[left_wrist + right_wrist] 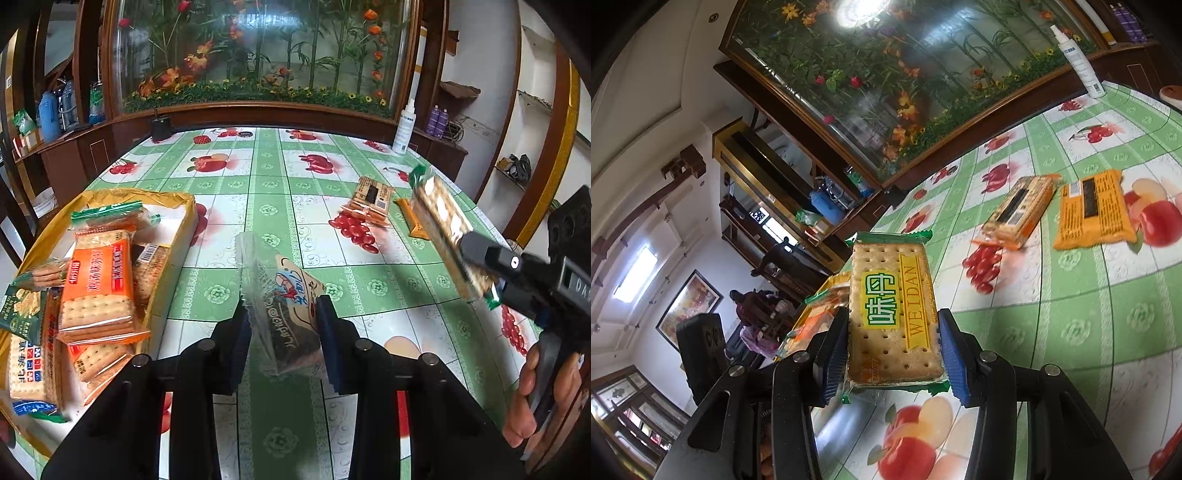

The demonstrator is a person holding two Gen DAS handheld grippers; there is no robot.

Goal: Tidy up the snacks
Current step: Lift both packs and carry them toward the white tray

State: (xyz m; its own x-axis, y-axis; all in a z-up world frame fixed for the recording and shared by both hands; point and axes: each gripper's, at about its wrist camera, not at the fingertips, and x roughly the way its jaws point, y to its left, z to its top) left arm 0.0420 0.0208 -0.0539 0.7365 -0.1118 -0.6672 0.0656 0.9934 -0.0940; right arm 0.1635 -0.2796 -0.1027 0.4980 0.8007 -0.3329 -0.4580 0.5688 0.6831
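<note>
My left gripper (282,321) is shut on a clear snack packet with a cartoon print (284,302), held above the table beside a yellow-rimmed tray (173,236) that holds several cracker packs (98,291). My right gripper (892,354) is shut on a green-edged WEIDAN cracker pack (892,314), held tilted above the table; the pack also shows in the left wrist view (445,229) at the right. Two orange packets lie on the tablecloth: a cracker pack (1019,210) and a flat orange packet (1093,210); the left wrist view shows them too, the pack (371,199) and the packet (413,221).
The table has a green fruit-print cloth (266,177). A white spray bottle (404,127) stands at the far right corner and a black object (160,127) at the far left. A wooden cabinet with a flower panel (258,55) runs behind the table.
</note>
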